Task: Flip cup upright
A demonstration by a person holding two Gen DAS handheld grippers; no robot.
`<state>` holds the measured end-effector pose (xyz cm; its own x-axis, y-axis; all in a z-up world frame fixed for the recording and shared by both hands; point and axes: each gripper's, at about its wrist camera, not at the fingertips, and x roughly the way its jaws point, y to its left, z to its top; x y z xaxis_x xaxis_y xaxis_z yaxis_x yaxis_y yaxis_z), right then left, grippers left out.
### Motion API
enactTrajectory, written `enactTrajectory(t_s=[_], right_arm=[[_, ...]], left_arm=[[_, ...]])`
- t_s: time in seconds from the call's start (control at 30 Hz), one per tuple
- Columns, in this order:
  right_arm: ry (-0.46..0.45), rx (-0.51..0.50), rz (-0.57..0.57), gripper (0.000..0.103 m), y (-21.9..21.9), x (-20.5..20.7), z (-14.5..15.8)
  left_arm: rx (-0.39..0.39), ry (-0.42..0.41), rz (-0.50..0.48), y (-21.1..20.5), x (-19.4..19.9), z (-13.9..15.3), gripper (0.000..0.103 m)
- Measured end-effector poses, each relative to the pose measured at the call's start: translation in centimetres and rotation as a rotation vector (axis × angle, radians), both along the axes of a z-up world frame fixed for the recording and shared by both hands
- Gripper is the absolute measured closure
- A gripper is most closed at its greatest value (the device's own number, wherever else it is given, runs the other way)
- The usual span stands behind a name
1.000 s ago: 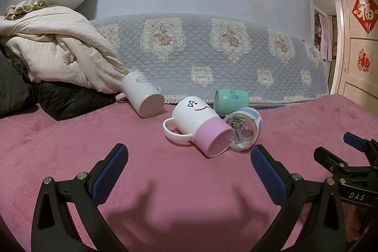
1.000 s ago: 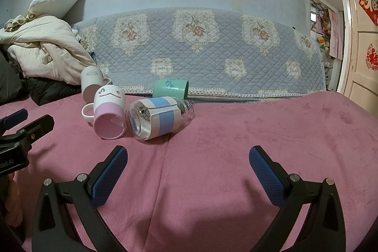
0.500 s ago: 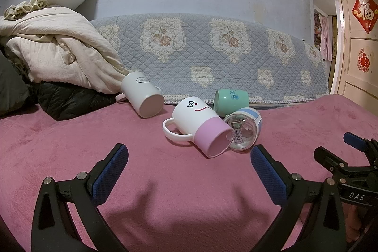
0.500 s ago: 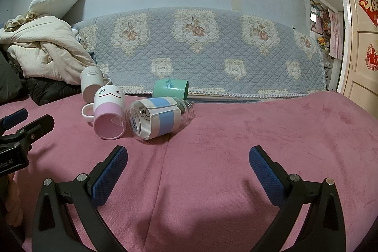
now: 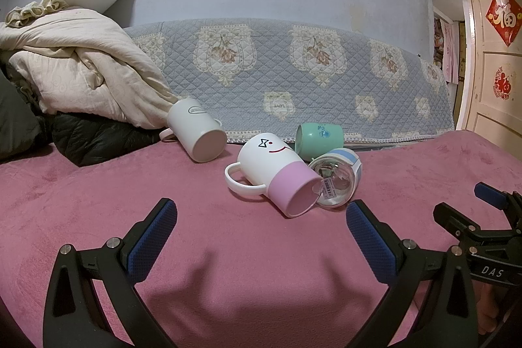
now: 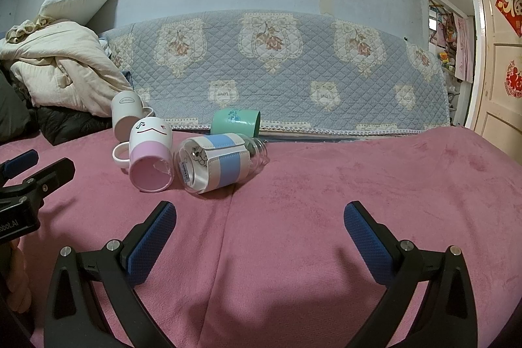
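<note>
Both grippers, left gripper (image 5: 261, 230) and right gripper (image 6: 260, 229), hover with jaws spread wide over the pink bed (image 6: 359, 185); the pink-and-white mug (image 5: 277, 172) lies tipped mid-bed, best grasped across its body, clear of the neighbouring glass bottle (image 6: 215, 163).

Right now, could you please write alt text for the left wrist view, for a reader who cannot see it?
Four cups lie on their sides on a pink blanket: a white mug, a white-and-pink face mug, a green cup and a glass bottle with a blue-striped sleeve. The open left claw frames them, empty; the right claw shows at the right edge.
</note>
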<state>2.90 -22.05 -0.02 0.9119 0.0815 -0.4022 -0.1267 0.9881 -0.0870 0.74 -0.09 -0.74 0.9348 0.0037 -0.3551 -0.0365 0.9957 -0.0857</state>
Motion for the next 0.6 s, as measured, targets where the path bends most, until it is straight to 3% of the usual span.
enactTrajectory(t_s=[0.6], right_arm=[[0.004,0.001,-0.001,0.000,0.03,0.04,0.03]], left_arm=[[-0.006,0.036,0.029,0.51,0.07,0.28,0.000]])
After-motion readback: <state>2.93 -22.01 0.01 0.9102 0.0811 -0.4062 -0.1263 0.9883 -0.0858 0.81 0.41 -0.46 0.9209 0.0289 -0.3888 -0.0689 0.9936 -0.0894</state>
